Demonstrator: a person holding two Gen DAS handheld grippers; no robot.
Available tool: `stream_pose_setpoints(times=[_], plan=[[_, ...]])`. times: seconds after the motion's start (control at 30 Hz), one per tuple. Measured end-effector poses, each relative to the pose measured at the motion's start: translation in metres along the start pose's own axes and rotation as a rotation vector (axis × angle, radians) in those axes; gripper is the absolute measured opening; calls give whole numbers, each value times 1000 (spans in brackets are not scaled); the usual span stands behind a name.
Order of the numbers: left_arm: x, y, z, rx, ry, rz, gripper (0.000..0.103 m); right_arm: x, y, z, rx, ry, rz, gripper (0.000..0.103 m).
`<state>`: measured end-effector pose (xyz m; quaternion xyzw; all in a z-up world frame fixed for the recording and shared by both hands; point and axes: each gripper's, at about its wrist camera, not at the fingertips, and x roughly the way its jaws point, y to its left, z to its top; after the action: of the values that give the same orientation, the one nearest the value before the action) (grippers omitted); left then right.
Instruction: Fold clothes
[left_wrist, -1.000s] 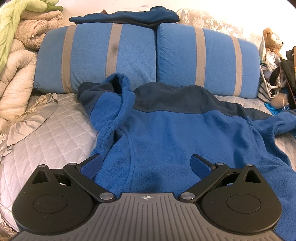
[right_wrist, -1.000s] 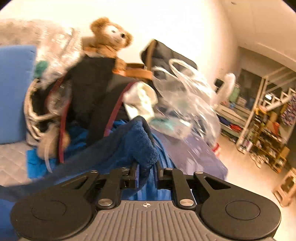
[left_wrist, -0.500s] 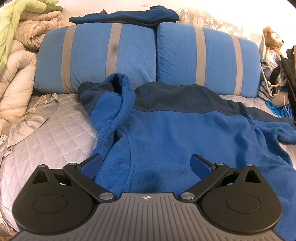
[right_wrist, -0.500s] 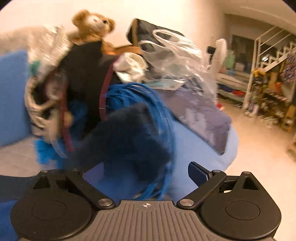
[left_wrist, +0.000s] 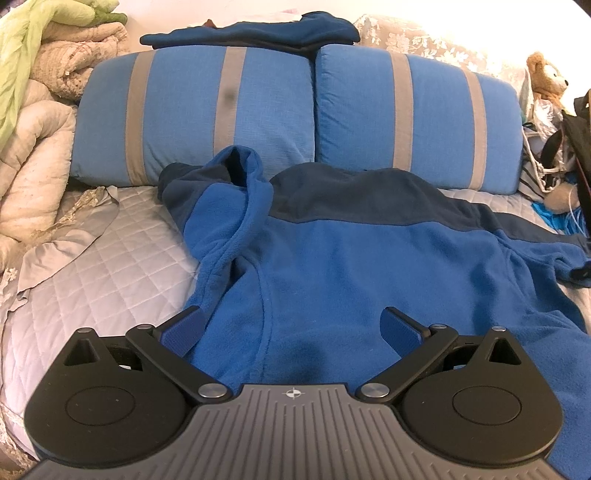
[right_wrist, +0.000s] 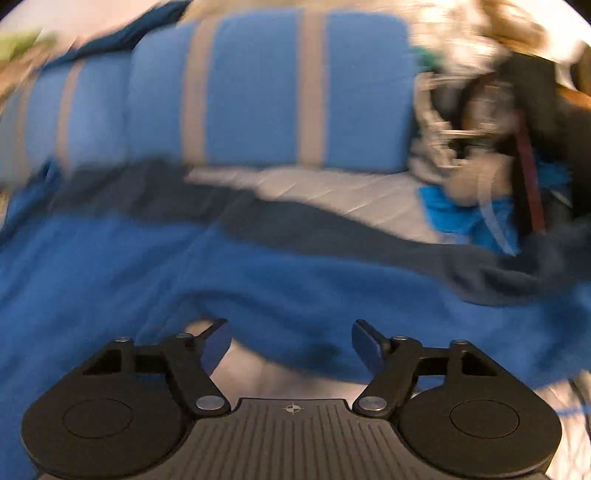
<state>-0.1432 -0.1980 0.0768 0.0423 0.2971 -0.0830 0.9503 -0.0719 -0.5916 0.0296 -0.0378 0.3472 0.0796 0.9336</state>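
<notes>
Fleece jacket (left_wrist: 332, 266), royal blue with a navy yoke, lies spread flat on the quilted grey bed cover (left_wrist: 110, 266), its collar end toward the two blue striped pillows (left_wrist: 229, 110). One sleeve (left_wrist: 229, 221) is already turned in over the body on the side of the beige blankets (left_wrist: 33, 147); the opposite sleeve (right_wrist: 369, 266) lies stretched out toward the clutter of bags beside the teddy bear (left_wrist: 546, 74). You judge the fold as barely begun: the second sleeve and the body folds remain. A navy garment (left_wrist: 251, 33), seemingly folded, rests on top of the pillows.

Your left gripper (left_wrist: 291, 328) hovers over the jacket's lower body, fingers spread wide, nothing between them. Your right gripper (right_wrist: 291, 345) sits low over the hem edge, jaws closing from a wide spread, blue fleece lying between them but not yet pinched; this view is motion-blurred.

No brand, label or legible writing shows on anything.
</notes>
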Motion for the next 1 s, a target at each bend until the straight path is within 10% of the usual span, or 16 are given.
stream_pose_setpoints(times=[0.1, 0.17, 0.53, 0.6, 0.77, 1.0], plan=[[0, 0, 0, 0, 1, -1, 103, 17, 18, -5, -89, 21, -2, 59], [0, 1, 0, -1, 2, -3, 103, 22, 22, -8, -120, 44, -14, 18], [1, 2, 0, -8, 3, -7, 103, 3, 9, -21, -111, 89, 12, 12], [1, 2, 0, -10, 3, -8, 103, -2, 5, -22, -77, 93, 20, 21], [2, 3, 1, -12, 4, -12, 103, -39, 12, -15, -13, -8, 19, 101], [2, 4, 1, -16, 4, -23, 103, -86, 58, 11, 4, -139, 137, 103]])
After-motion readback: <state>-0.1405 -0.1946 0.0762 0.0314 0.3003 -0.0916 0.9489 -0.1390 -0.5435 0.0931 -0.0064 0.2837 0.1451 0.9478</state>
